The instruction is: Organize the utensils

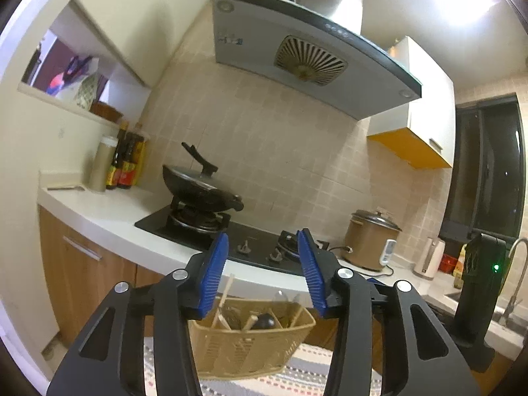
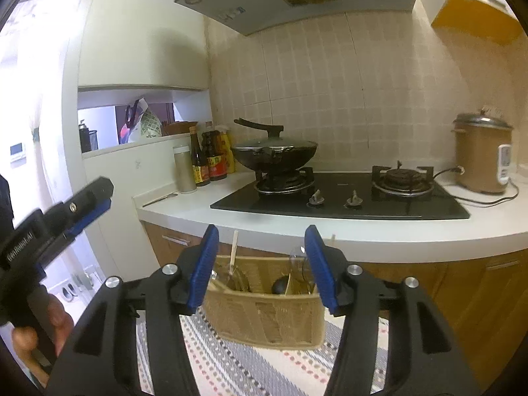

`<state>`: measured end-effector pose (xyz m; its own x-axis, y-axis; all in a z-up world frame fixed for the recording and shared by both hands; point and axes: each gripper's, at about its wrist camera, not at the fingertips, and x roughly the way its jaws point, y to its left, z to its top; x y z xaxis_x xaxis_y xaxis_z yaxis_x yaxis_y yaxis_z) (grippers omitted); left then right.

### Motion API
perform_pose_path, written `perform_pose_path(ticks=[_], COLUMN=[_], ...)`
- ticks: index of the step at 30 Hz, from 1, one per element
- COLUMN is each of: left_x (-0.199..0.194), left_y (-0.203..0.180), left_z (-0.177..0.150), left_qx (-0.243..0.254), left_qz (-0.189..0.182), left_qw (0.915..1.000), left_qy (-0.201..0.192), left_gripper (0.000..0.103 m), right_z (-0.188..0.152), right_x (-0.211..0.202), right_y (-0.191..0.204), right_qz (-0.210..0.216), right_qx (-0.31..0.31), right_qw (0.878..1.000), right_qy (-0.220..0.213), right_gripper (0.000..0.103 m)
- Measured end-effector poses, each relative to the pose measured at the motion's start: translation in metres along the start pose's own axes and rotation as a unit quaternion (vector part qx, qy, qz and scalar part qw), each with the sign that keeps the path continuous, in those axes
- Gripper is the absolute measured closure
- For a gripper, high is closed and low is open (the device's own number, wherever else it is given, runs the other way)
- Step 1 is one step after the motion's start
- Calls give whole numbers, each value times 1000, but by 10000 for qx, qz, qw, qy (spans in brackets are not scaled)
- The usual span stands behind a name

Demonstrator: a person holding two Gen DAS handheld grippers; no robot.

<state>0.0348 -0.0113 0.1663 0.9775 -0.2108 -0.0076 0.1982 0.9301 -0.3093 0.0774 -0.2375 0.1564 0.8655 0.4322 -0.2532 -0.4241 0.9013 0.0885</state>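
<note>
A tan woven basket [image 1: 250, 343] [image 2: 264, 316] stands on a patterned tablecloth [image 2: 211, 363], below and beyond both grippers. Its compartments hold utensils: a pale wooden handle [image 2: 235, 247], a black rounded scoop [image 2: 280, 285] and metal spoons [image 2: 298, 260]. My left gripper [image 1: 264, 274] is open, and nothing sits between its blue pads [image 1: 214, 274]. My right gripper [image 2: 260, 264] is open too, with an empty gap. In the right wrist view the left gripper [image 2: 99, 198] shows at the left edge, held by a hand [image 2: 49, 326]. The left wrist view shows the right gripper's black housing [image 1: 478, 297].
A white counter [image 2: 363, 231] runs behind the basket, with a black gas hob [image 2: 340, 198], a lidded wok [image 2: 274, 155], sauce bottles [image 2: 211, 161] and a brown rice cooker [image 2: 481, 158]. A range hood [image 1: 297, 49] hangs above. A sink tap [image 1: 514, 270] is at the right.
</note>
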Motion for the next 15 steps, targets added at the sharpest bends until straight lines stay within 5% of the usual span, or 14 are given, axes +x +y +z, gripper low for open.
perform_pose_path(ticks=[2, 4, 6, 15], left_x=[-14, -25, -37, -59], left_y=[-5, -7, -10, -37], left_z=[-4, -9, -17, -68], left_qx=[72, 99, 210, 1096], left_qz=[74, 138, 272, 919], left_qw=[9999, 9998, 9994, 9893], left_qy=[30, 34, 17, 296], left_gripper=[52, 33, 30, 14], right_z=[-7, -17, -30, -83], right_x=[-10, -22, -34, -61], right_y=[3, 5, 4, -23], right_qz=[-71, -238, -435, -1123], right_qx=[-44, -94, -86, 371], right_qw=[10000, 9996, 9990, 9920], right_qy=[40, 82, 93, 447], right_gripper=[51, 44, 35, 31])
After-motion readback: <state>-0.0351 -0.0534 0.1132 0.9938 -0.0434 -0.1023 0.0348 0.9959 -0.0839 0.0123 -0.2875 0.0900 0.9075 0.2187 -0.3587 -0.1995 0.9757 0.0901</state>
